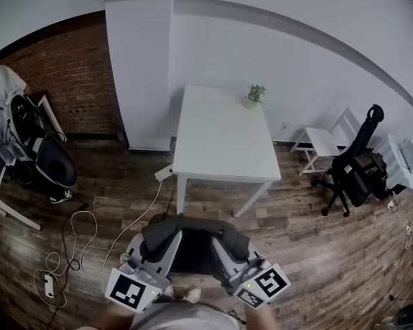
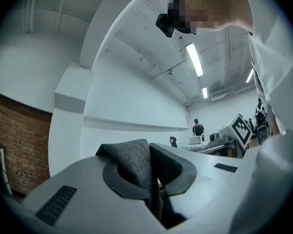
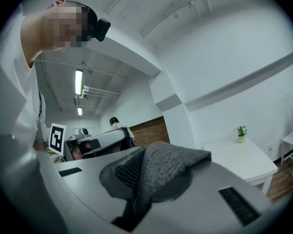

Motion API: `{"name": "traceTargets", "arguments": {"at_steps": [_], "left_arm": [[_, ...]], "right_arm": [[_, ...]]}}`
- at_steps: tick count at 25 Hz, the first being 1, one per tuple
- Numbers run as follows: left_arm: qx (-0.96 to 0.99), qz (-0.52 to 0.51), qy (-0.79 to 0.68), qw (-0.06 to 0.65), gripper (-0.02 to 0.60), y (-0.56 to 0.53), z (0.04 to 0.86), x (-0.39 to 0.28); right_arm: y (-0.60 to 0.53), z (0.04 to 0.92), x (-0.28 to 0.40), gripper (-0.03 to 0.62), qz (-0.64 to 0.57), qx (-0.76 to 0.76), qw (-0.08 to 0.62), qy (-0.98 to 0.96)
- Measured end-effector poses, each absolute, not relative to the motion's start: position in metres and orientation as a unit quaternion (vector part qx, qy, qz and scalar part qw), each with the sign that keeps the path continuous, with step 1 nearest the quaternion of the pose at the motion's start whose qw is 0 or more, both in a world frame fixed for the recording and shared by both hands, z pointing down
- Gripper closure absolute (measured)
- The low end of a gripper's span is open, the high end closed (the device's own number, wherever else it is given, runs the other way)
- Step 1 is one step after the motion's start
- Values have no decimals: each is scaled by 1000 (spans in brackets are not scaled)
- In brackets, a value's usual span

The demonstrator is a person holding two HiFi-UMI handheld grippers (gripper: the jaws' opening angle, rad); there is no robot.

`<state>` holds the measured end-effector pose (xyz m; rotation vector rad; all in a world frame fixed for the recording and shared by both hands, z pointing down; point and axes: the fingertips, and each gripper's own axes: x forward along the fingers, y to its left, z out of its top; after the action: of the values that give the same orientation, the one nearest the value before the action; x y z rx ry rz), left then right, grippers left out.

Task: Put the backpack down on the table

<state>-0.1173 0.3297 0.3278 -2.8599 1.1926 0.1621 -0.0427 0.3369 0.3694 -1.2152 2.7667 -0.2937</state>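
A dark grey backpack (image 1: 193, 247) hangs low in front of me, short of the white table (image 1: 224, 139). My left gripper (image 1: 160, 239) is shut on its left shoulder strap, and my right gripper (image 1: 230, 242) is shut on the right one. In the left gripper view the jaws (image 2: 154, 189) pinch a fold of grey woven strap (image 2: 134, 162). In the right gripper view the jaws (image 3: 136, 194) clamp grey strap fabric (image 3: 163, 169) with mesh lining, and the table (image 3: 241, 160) lies ahead to the right. The bag's lower part is hidden between the grippers.
A small potted plant (image 1: 255, 94) stands at the table's far right corner. A black office chair (image 1: 354, 170) and a white chair (image 1: 322, 141) are to the right. Cables and a power strip (image 1: 58, 260) lie on the wooden floor at left, near a seated person (image 1: 3, 108).
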Motion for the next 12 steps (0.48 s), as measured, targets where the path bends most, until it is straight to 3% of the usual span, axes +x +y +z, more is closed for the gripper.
{"name": "traceTargets", "arguments": {"at_steps": [12], "left_arm": [[-911,48,408,45,540,327,336,-97]], "right_arm": [[343,376,-22,545,-88,-375,57,921]]}}
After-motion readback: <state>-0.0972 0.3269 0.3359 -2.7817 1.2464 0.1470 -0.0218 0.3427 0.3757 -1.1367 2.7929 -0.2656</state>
